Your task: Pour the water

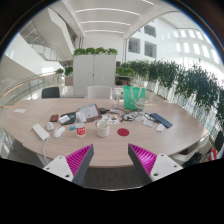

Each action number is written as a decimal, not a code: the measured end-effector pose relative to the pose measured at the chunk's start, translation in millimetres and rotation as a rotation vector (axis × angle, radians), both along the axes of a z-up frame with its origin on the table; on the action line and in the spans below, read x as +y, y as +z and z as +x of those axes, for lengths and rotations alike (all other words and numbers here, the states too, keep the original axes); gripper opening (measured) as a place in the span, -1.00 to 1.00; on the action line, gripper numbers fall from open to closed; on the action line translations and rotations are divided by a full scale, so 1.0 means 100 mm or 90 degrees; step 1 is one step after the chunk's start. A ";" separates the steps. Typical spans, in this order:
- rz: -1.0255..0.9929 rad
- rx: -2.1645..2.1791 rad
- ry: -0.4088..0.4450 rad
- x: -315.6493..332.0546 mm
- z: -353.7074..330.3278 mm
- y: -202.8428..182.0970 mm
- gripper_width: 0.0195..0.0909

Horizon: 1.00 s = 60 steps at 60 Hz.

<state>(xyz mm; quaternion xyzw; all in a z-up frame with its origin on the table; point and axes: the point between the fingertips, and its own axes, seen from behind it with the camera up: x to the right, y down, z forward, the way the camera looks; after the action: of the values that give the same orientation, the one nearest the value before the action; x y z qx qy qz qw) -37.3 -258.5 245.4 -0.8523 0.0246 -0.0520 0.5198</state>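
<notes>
Standing spread and empty, the two fingers (111, 160) face a surface (40, 112) bearing one green pitcher (133, 97) and one white cup (104, 127).

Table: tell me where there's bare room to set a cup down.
The table is bare just ahead of the open gripper, between its fingers and the red coaster. Another bare stretch lies between the white box and the near edge. It is crowded farther back, around the red can, white cup and green bottle.
</notes>
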 end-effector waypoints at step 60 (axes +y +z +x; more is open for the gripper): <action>0.046 0.031 0.186 2.79 -1.71 -1.69 0.77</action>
<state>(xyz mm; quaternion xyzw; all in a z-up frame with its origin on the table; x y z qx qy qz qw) -208.0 20.5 76.8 -0.8284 -0.0856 0.0460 0.5517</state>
